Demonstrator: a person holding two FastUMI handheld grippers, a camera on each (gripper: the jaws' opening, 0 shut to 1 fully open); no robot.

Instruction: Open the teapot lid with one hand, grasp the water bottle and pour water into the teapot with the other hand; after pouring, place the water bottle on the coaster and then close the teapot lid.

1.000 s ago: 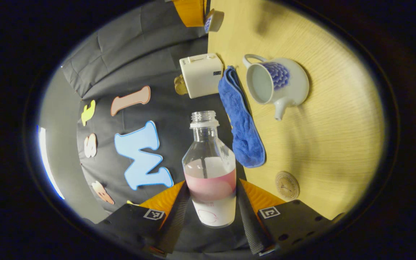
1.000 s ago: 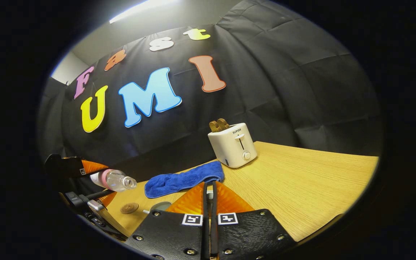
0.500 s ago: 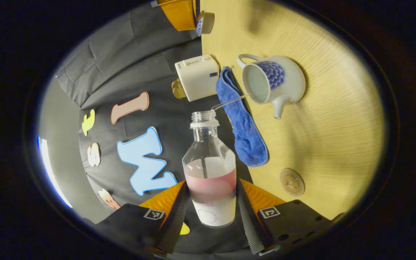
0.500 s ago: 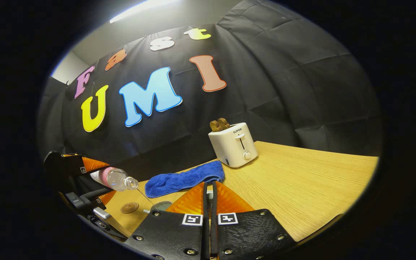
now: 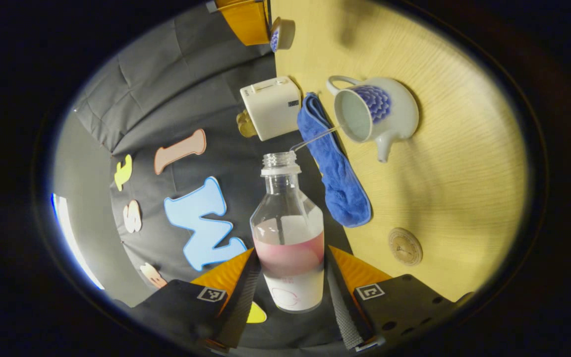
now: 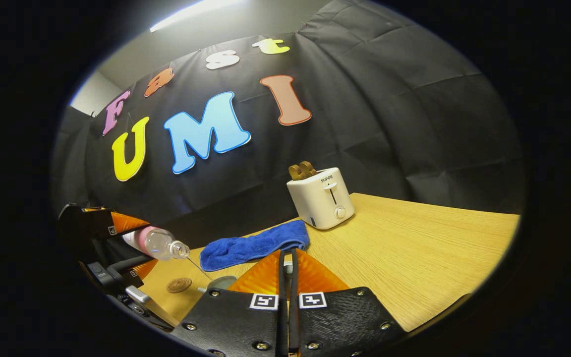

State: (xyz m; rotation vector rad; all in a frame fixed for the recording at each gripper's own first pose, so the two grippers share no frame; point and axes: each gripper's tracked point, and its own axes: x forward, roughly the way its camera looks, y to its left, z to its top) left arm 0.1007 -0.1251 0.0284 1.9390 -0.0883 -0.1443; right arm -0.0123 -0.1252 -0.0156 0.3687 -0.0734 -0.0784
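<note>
Water now streams thinly from the clear pink-labelled water bottle point(image 5: 289, 233), pinched by the left gripper's point(image 5: 290, 292) fingers, into the white blue-flowered teapot point(image 5: 374, 111); drifting could wet the blue cloth point(image 5: 337, 173). Right fingers look pressed together.

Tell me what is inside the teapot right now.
A thin stream from the tilted water bottle enters the open teapot. Its pale inner wall shows; the water level cannot be told.

Cloth point(image 6: 254, 244) between toaster point(image 6: 321, 199) (behind) and coaster point(image 6: 178, 284).
</note>
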